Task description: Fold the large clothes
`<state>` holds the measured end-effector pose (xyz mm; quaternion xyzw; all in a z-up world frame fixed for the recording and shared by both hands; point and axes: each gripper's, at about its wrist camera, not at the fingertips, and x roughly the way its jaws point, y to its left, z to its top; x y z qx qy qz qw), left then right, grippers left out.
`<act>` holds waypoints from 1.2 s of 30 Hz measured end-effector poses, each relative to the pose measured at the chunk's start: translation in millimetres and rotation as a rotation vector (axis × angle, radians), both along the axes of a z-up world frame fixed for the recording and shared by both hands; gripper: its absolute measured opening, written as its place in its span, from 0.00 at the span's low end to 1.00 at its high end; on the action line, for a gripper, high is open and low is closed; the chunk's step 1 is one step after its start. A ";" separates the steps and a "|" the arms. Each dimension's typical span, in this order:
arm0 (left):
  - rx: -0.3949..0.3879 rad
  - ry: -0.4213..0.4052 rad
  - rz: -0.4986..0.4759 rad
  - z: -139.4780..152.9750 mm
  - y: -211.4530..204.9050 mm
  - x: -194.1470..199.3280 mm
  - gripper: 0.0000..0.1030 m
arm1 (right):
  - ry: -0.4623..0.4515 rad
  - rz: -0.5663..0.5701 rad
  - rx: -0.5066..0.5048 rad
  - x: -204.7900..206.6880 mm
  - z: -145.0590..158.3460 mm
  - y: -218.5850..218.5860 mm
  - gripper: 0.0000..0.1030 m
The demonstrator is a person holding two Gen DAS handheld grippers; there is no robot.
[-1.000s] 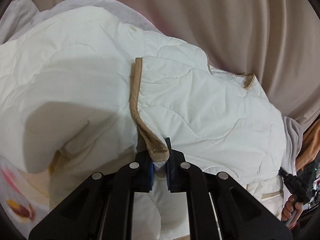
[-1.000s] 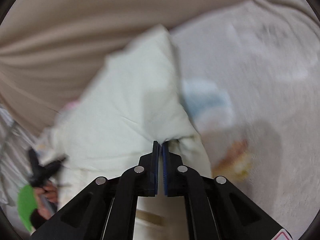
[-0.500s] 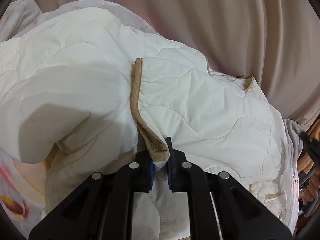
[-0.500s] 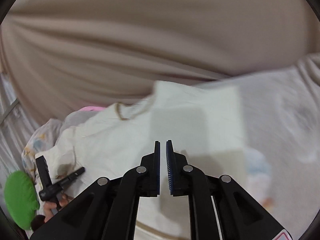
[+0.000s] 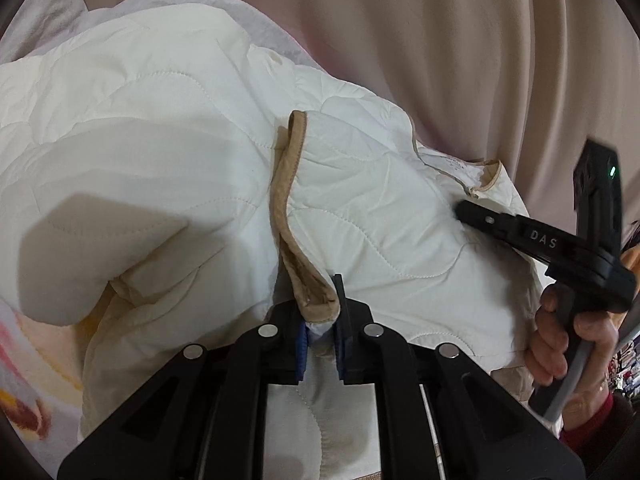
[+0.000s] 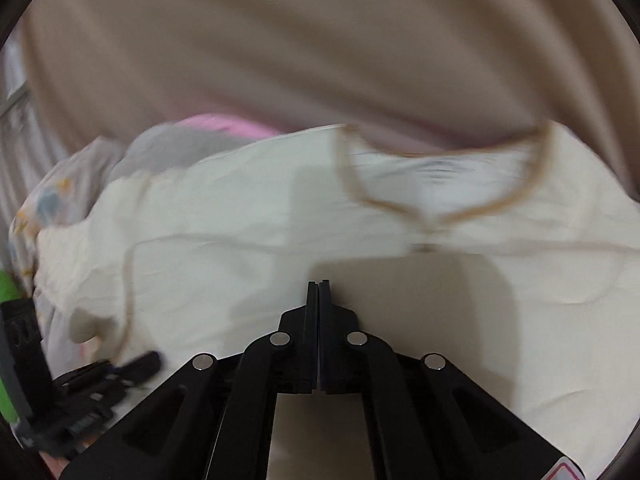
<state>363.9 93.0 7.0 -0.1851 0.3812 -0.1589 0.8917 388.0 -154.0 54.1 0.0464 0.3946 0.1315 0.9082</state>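
Observation:
A cream quilted jacket [image 5: 180, 152] with tan binding lies spread on a bed. My left gripper [image 5: 320, 320] is shut on its tan-trimmed edge [image 5: 316, 300] and holds that flap up. In the left wrist view my right gripper [image 5: 464, 210] comes in from the right, its tip on the jacket below the tan neckline [image 5: 488, 172]. In the right wrist view the right gripper [image 6: 319, 286] is shut and empty just above the jacket [image 6: 224, 256], facing the neckline [image 6: 440, 212]. The left gripper [image 6: 136, 364] shows at the lower left there.
A beige curtain [image 5: 440, 40] hangs close behind the bed. A patterned bedsheet [image 5: 28, 368] lies under the jacket at the left. A grey and pink cloth pile [image 6: 188, 144] lies at the far edge, and a green object [image 6: 8, 288] is at the left rim.
The right gripper let go of the jacket's corner, swung left over the jacket toward the neckline and closed empty. The left gripper kept its hold with little movement.

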 end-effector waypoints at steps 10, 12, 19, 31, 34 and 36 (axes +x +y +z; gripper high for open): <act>-0.054 -0.080 0.053 33.4 21.2 -14.4 0.25 | -0.066 -0.406 0.184 -61.7 23.8 -233.7 0.16; -0.081 -0.126 0.059 54.4 28.4 -15.0 0.52 | -0.092 -0.429 0.163 -70.8 32.3 -248.3 0.38; -0.075 0.021 0.050 55.9 14.8 63.5 0.77 | -0.046 -0.442 0.215 -48.8 25.1 -253.8 0.56; 0.080 0.034 -0.016 19.4 -31.1 100.7 0.09 | -0.051 -0.484 0.219 -53.3 -7.9 -274.9 0.05; 0.132 0.025 -0.002 19.6 -43.7 101.6 0.09 | -0.031 -0.490 0.216 -53.6 -7.9 -276.7 0.09; 0.146 0.019 -0.004 26.6 -43.6 97.7 0.12 | -0.059 -0.509 0.204 -65.2 10.0 -275.2 0.14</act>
